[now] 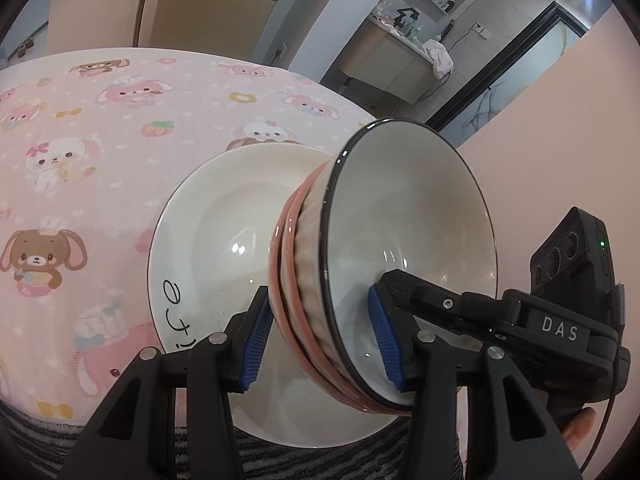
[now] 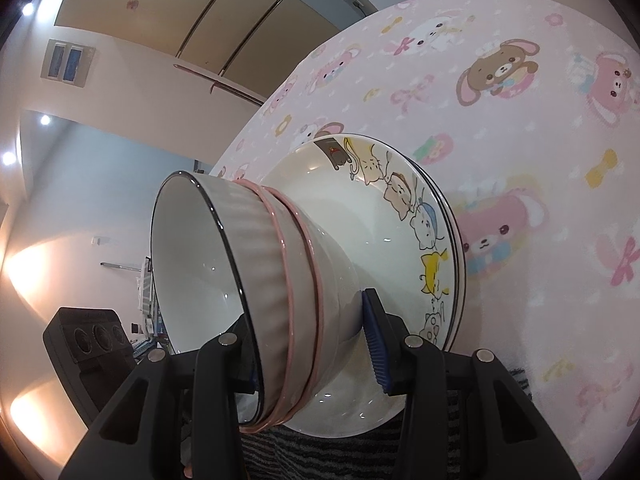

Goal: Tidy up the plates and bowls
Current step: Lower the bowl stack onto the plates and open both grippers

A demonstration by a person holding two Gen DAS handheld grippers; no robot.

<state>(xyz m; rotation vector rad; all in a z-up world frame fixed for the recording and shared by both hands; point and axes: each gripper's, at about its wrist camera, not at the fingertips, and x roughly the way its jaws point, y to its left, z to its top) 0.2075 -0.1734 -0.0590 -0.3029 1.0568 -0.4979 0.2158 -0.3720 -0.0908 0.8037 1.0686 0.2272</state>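
A stack of nested bowls (image 1: 316,280), two pink-rimmed under a black-rimmed ribbed one (image 1: 416,220), rests in a white plate (image 1: 208,216) on the pink cartoon tablecloth (image 1: 100,120). My left gripper (image 1: 320,336) is shut on the stack's wall, one blue pad outside, one inside. In the right wrist view, my right gripper (image 2: 316,348) is shut on the same bowl stack (image 2: 280,280), which rests in the cat-printed plate (image 2: 404,208) that lies on other plates. The other gripper's body shows in each view.
The tablecloth (image 2: 520,160) covers the table to its near edge. A dark striped fabric (image 1: 280,460) lies below the edge. Cabinets and a doorway stand behind the table.
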